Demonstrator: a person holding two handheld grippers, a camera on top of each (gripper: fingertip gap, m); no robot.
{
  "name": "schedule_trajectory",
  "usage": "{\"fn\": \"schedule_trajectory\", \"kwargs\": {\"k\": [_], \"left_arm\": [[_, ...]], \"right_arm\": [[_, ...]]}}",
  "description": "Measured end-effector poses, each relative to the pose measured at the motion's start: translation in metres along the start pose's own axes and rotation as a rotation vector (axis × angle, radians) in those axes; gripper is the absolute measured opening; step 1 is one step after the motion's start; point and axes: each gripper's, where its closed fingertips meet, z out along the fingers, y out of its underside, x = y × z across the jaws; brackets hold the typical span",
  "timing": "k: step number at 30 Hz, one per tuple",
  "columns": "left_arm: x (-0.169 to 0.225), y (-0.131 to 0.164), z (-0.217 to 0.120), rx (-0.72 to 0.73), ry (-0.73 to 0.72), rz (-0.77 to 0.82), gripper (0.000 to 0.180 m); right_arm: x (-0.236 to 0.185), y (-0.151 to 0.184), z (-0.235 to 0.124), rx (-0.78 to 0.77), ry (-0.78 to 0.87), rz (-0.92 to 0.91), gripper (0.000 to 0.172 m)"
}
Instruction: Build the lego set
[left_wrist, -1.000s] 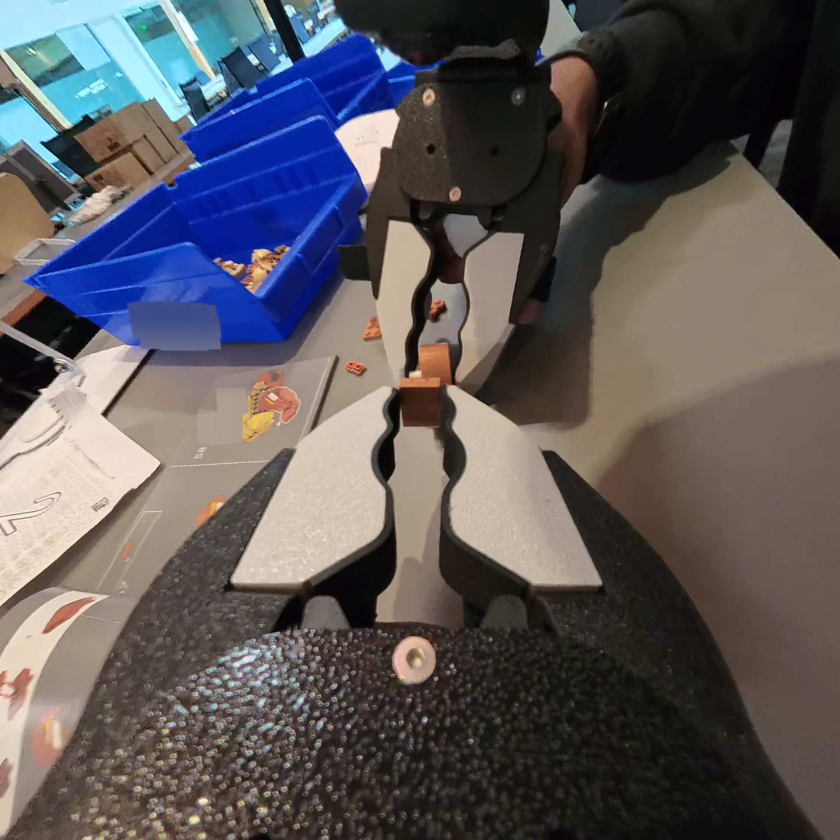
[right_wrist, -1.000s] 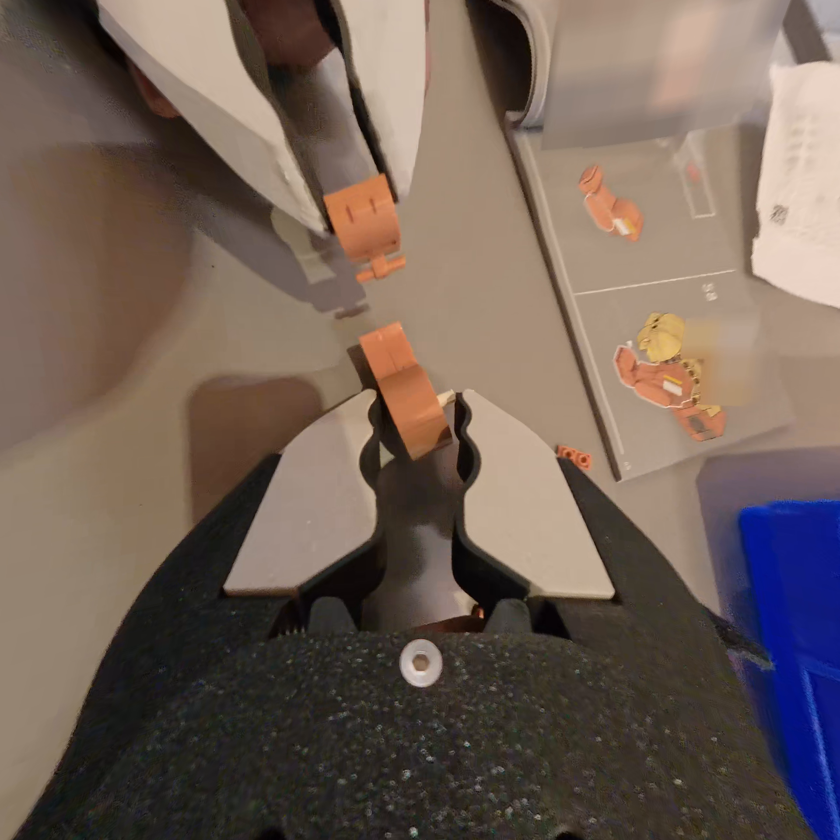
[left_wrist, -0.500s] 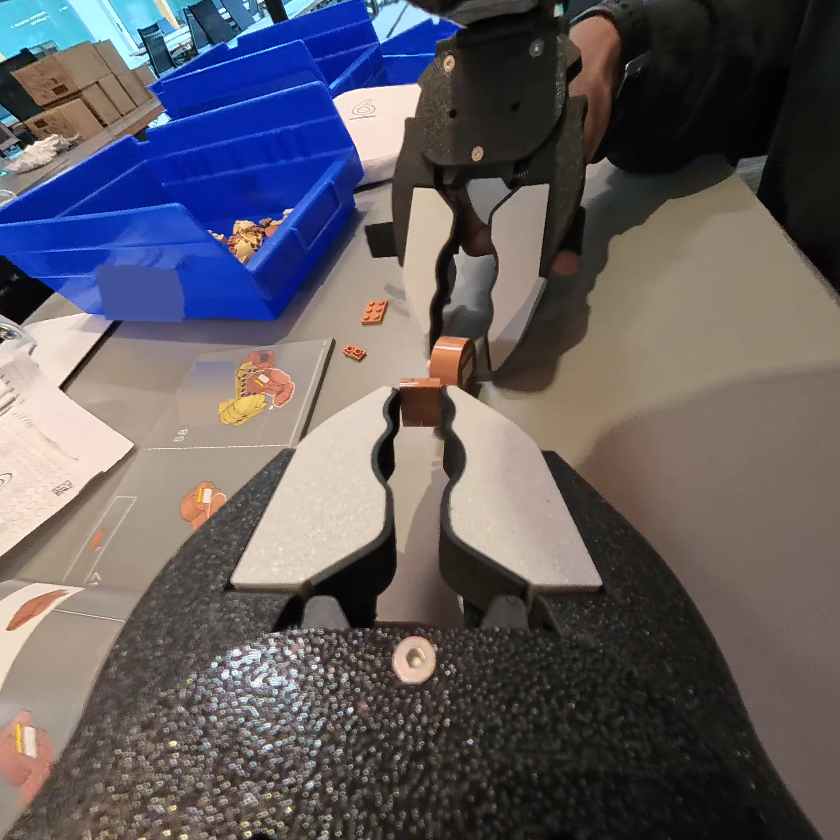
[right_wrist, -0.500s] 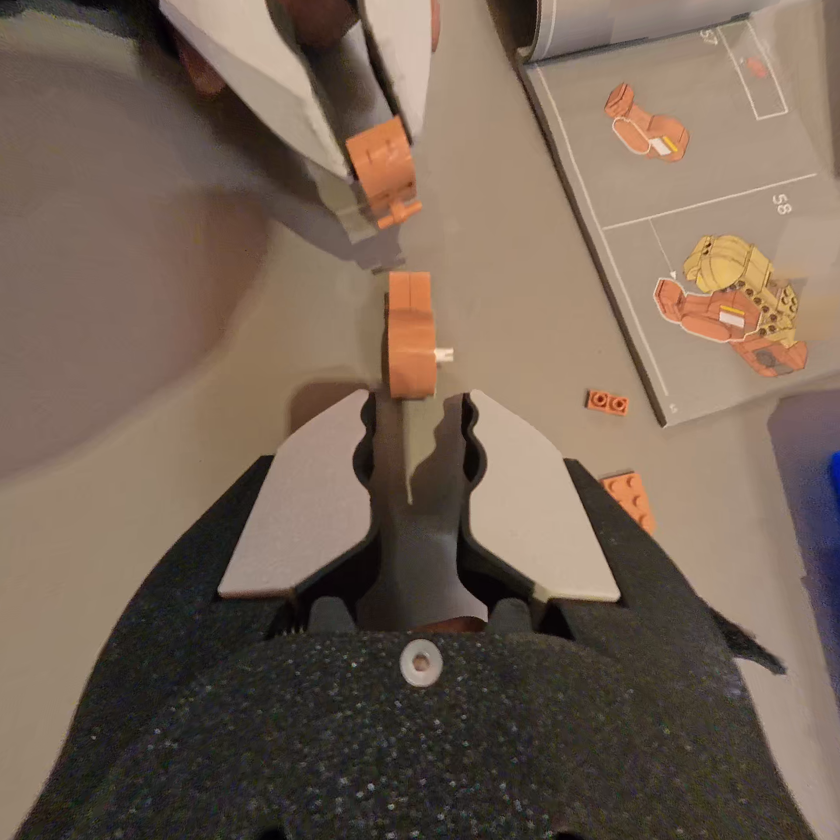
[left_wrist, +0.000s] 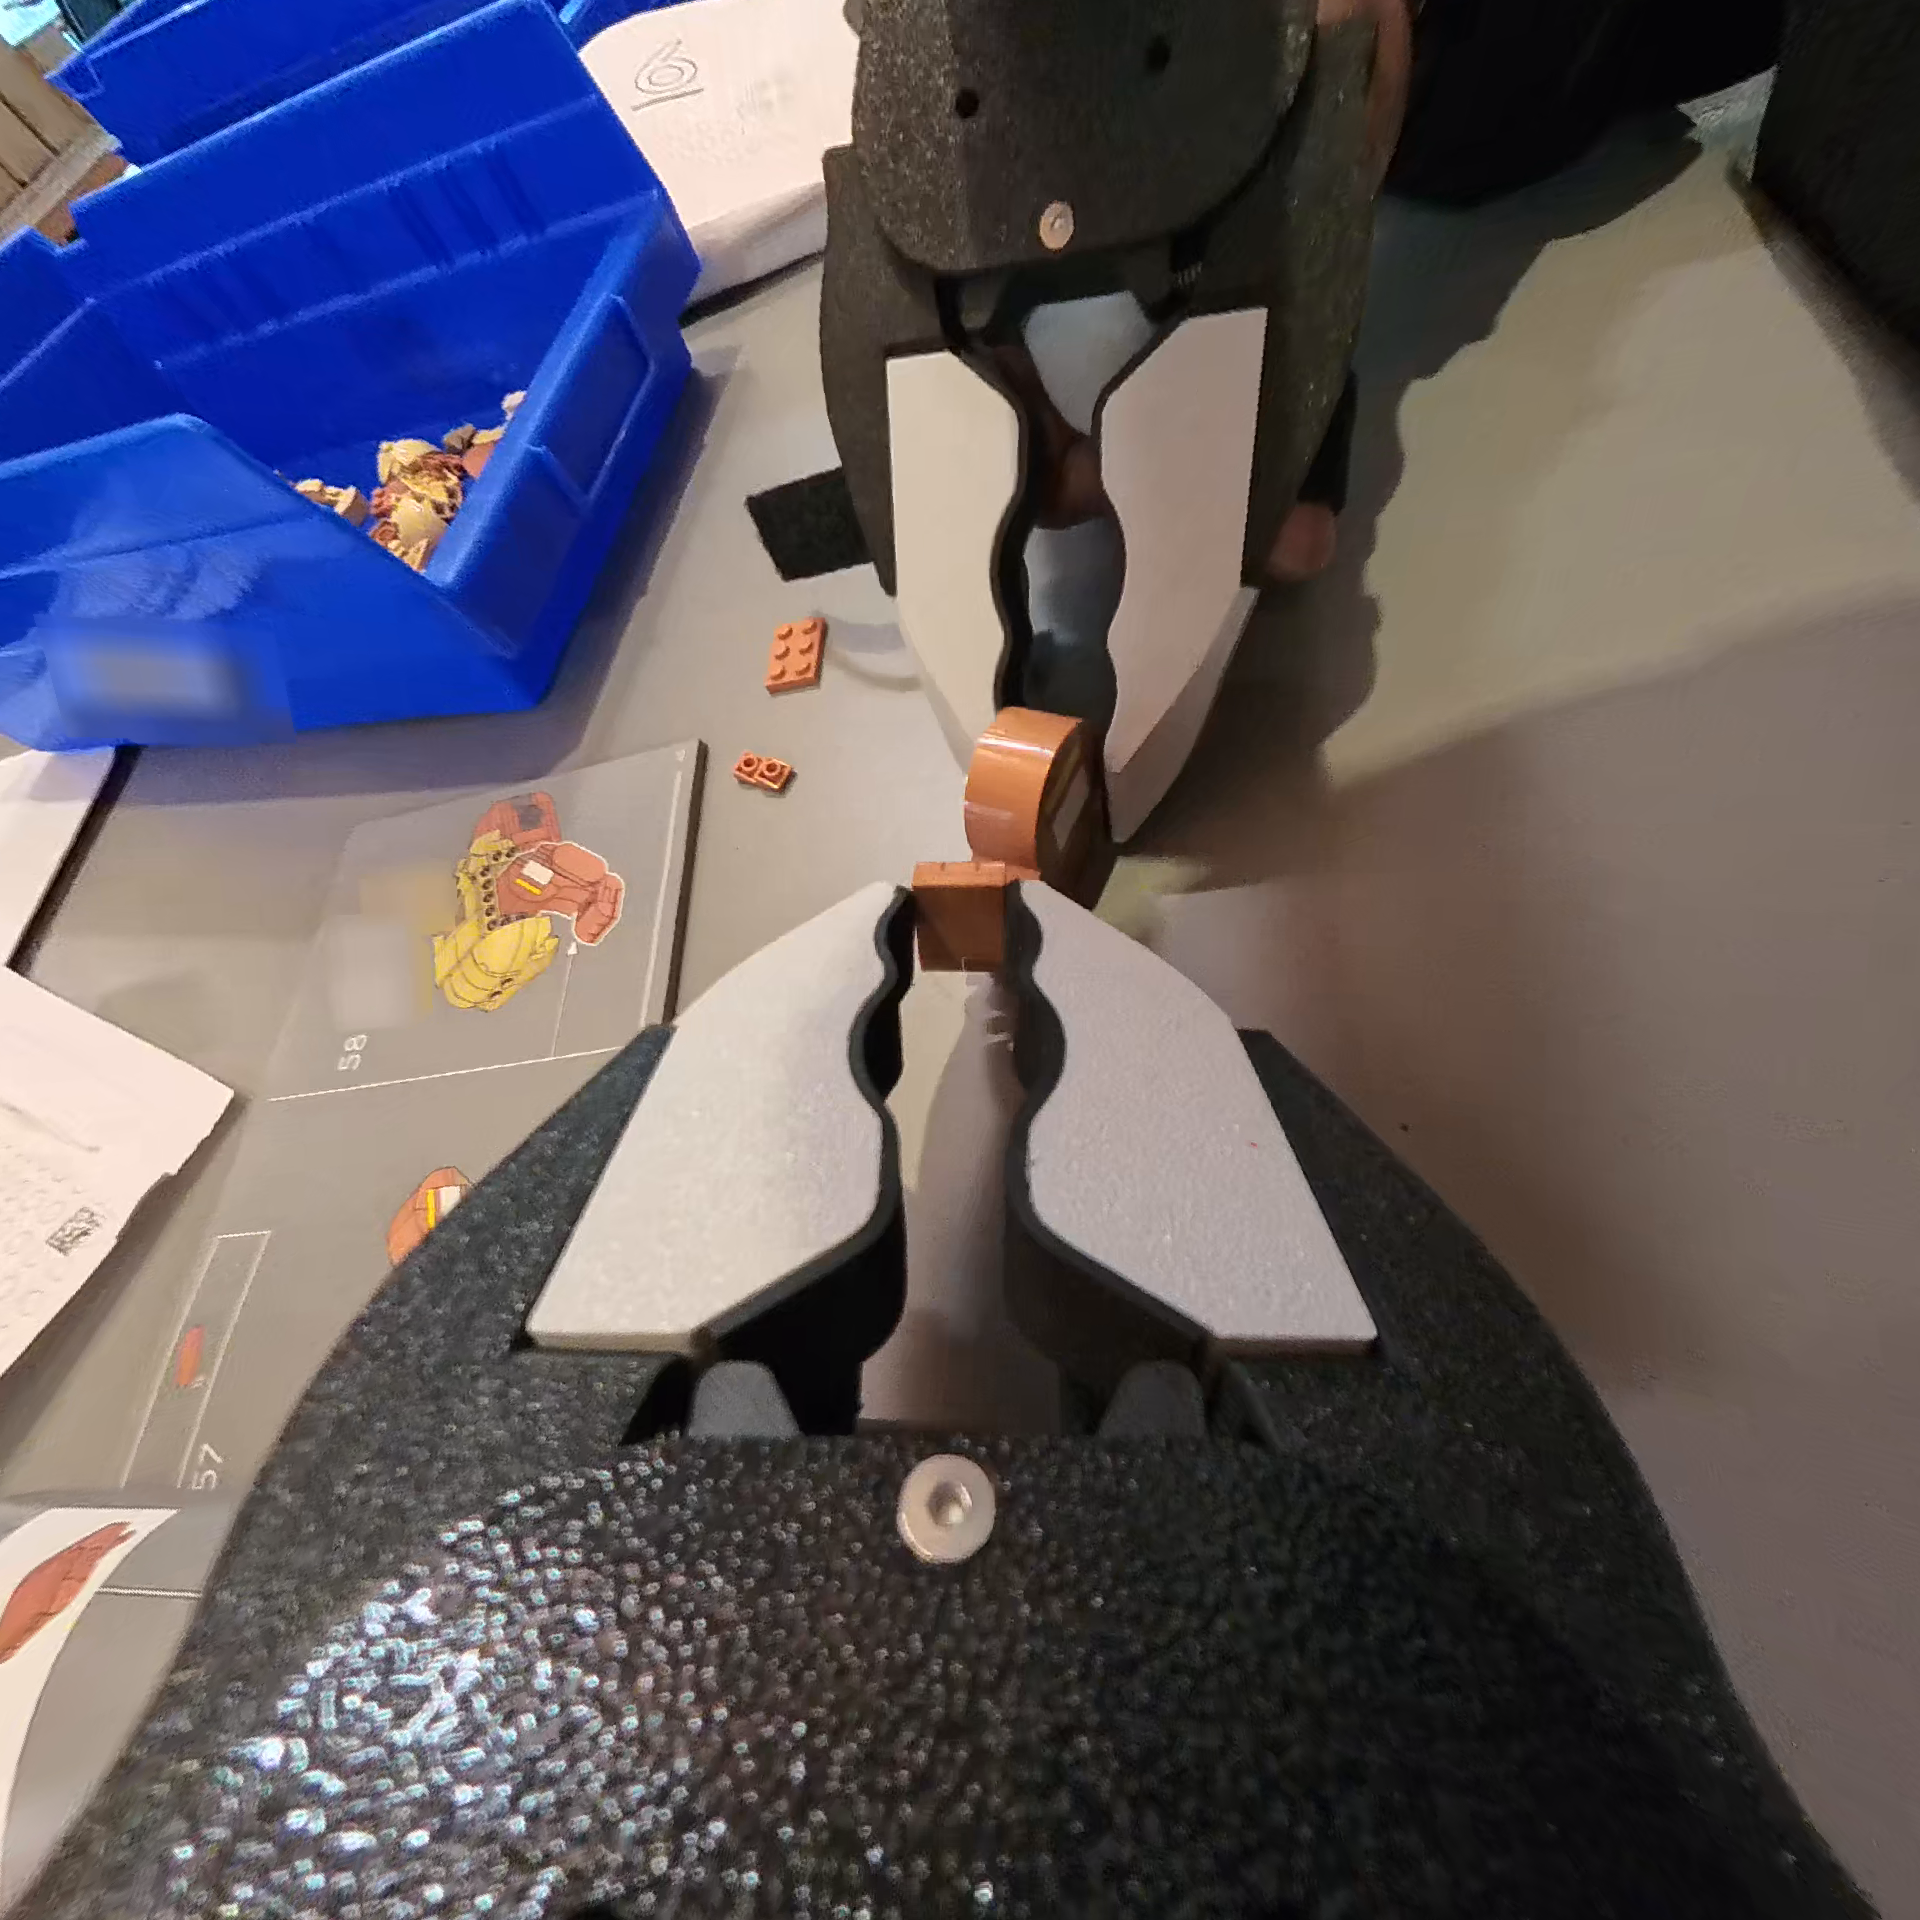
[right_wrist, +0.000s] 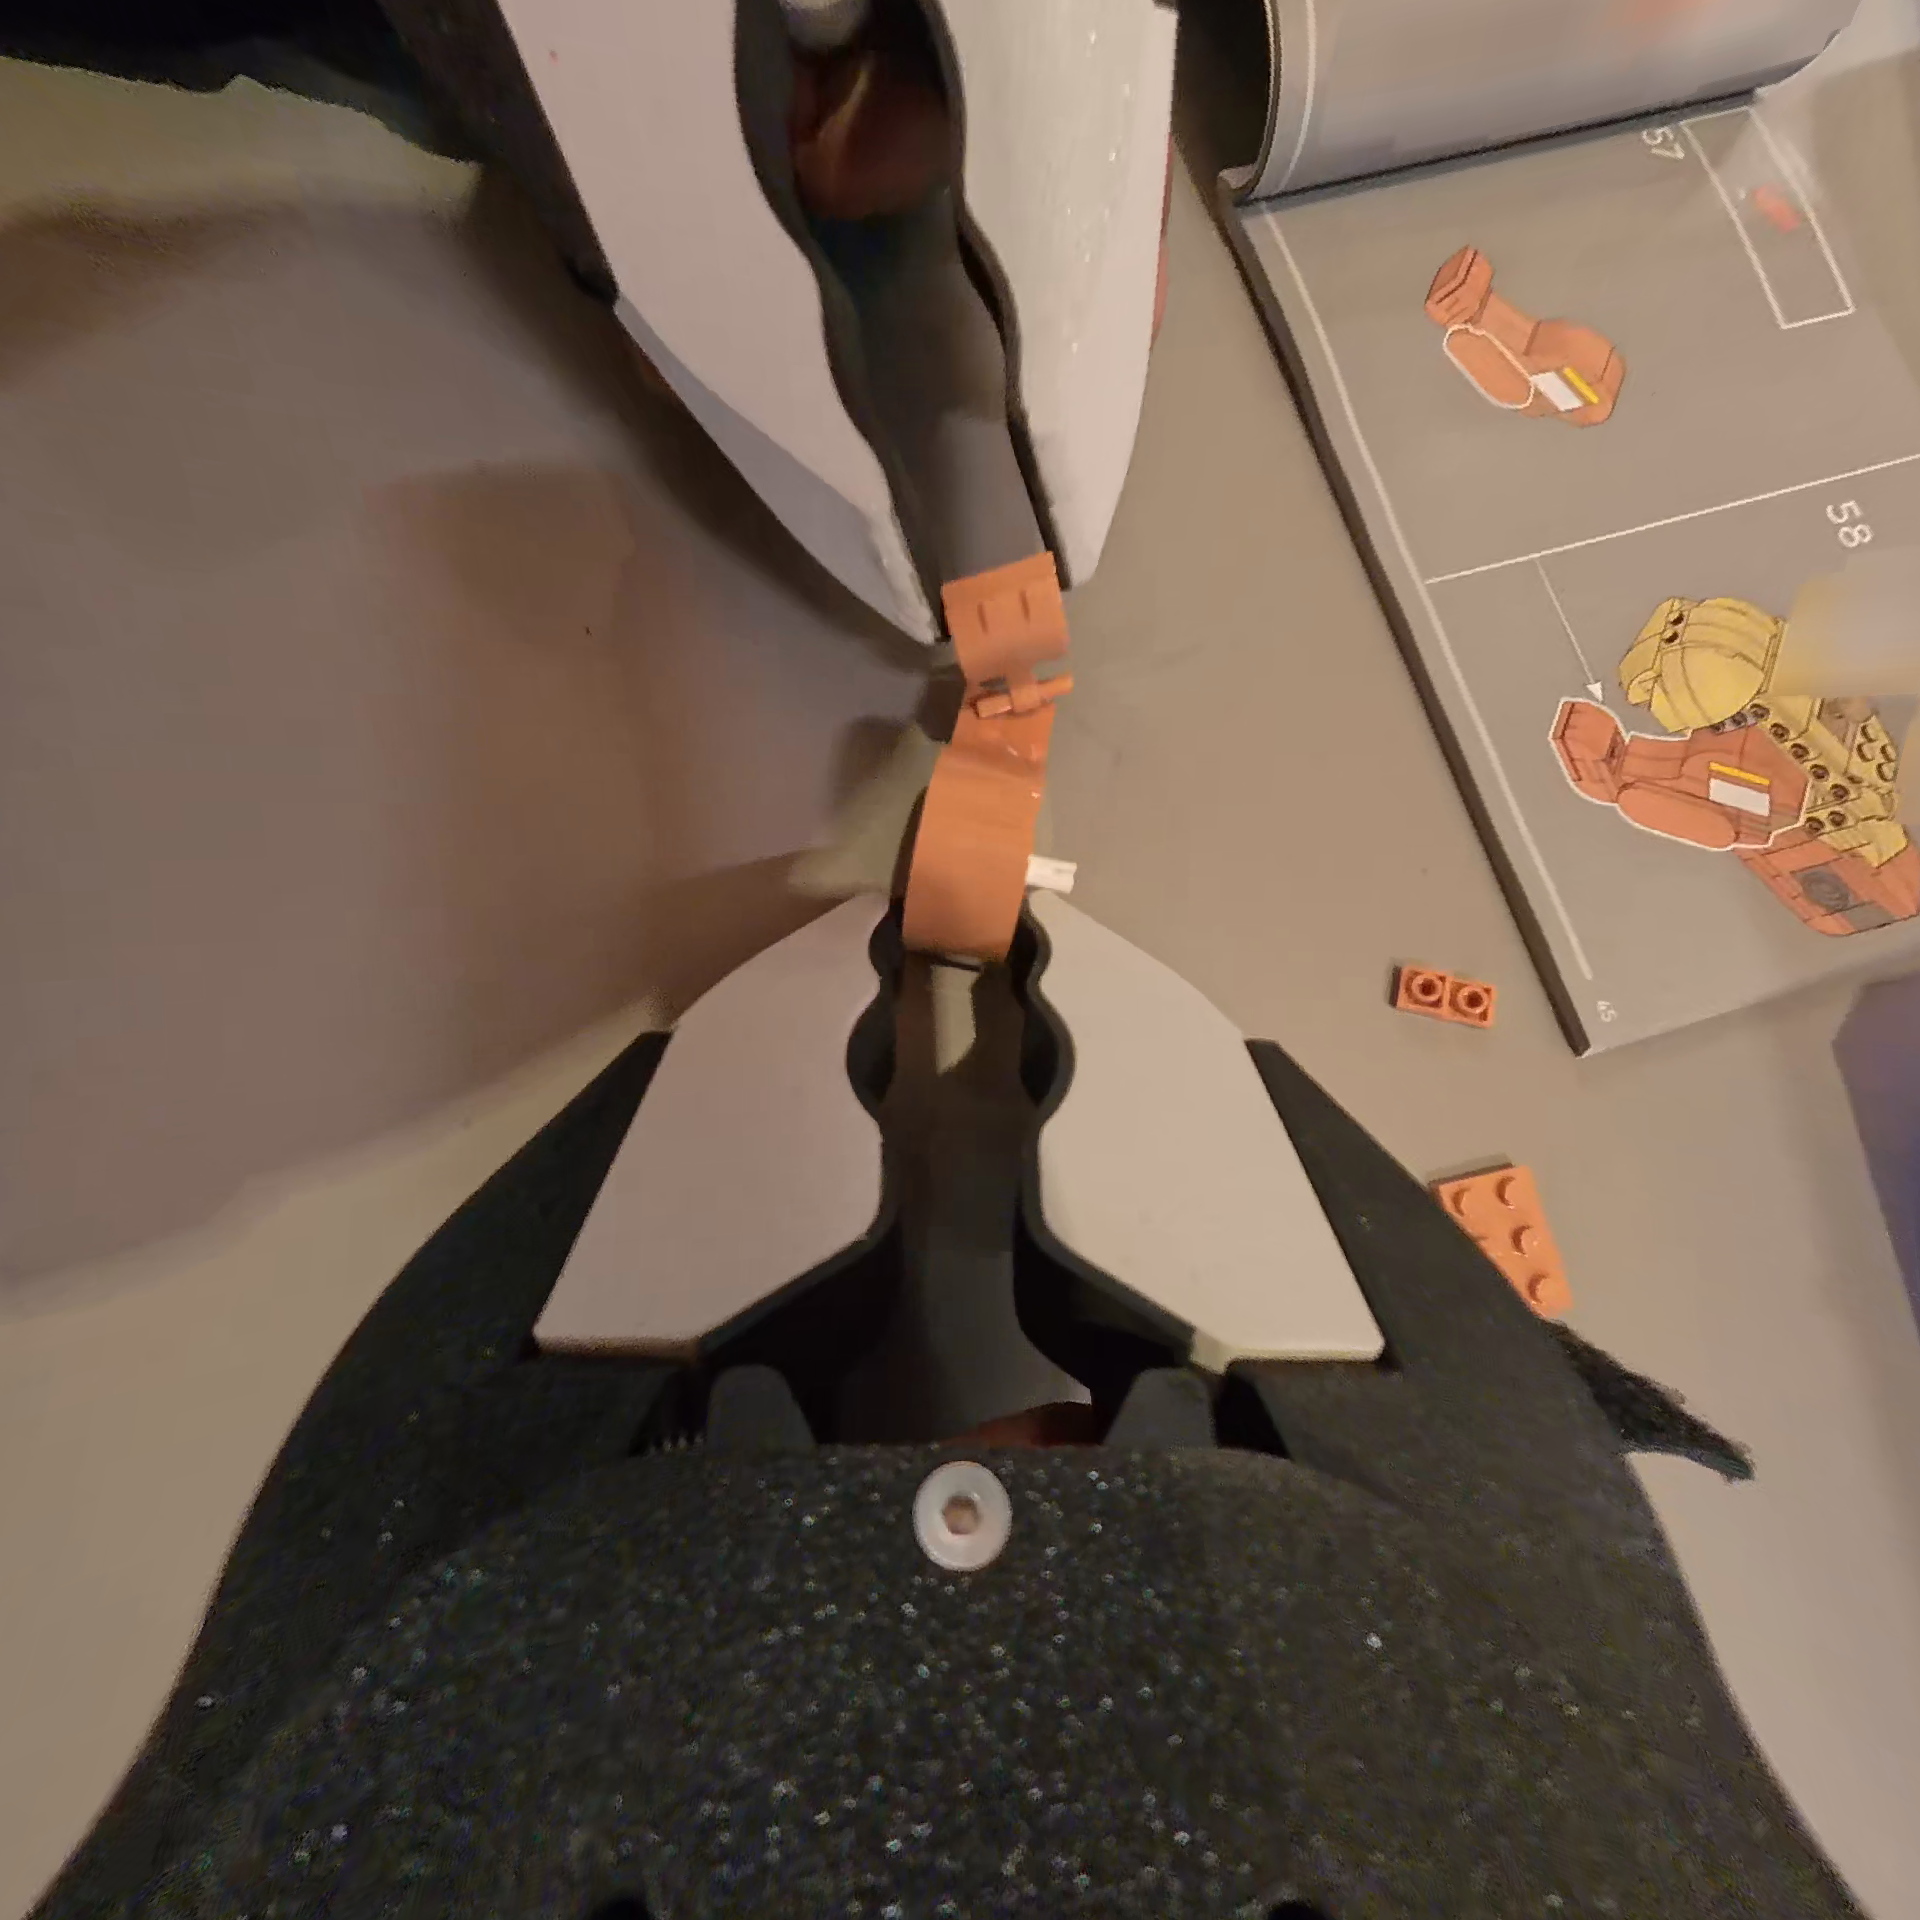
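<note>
My left gripper (left_wrist: 961, 904) is shut on a small brown block (left_wrist: 961, 920) at its fingertips. My right gripper (right_wrist: 956, 925) is shut on a round brown piece (right_wrist: 966, 862) with a white pin on its side. The two grippers face each other tip to tip just above the grey table (left_wrist: 1558, 935). In the right wrist view the block (right_wrist: 1003, 618) sits in the left gripper's tips (right_wrist: 1003, 603), and its clip end meets the round piece. In the left wrist view the round piece (left_wrist: 1029, 800) stands at the right gripper's tips (left_wrist: 1049, 769), just beyond the block.
Blue bins (left_wrist: 312, 416) holding tan and brown pieces stand at the left. An open instruction booklet (right_wrist: 1662, 623) lies beside the grippers, with white paper (left_wrist: 62, 1143) further left. Two small brown plates (right_wrist: 1444, 1000) (right_wrist: 1507, 1236) lie loose on the table. A person's hand holds the right gripper.
Half a second ago my right gripper's jaws stood open with the round piece ahead of its tips; now they have closed on it. The left gripper's block has come up against the round piece.
</note>
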Motion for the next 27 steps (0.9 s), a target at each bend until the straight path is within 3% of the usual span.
{"fn": "schedule_trajectory", "kwargs": {"k": [22,27], "left_arm": [[0.003,0.006,-0.005,-0.028,-0.008,-0.027,0.016],[0.01,0.022,-0.005,-0.126,-0.015,0.073,0.017]], "right_arm": [[0.002,-0.014,0.006,0.046,0.01,0.009,0.018],[-0.003,-0.019,0.008,0.064,-0.011,0.002,0.018]]}}
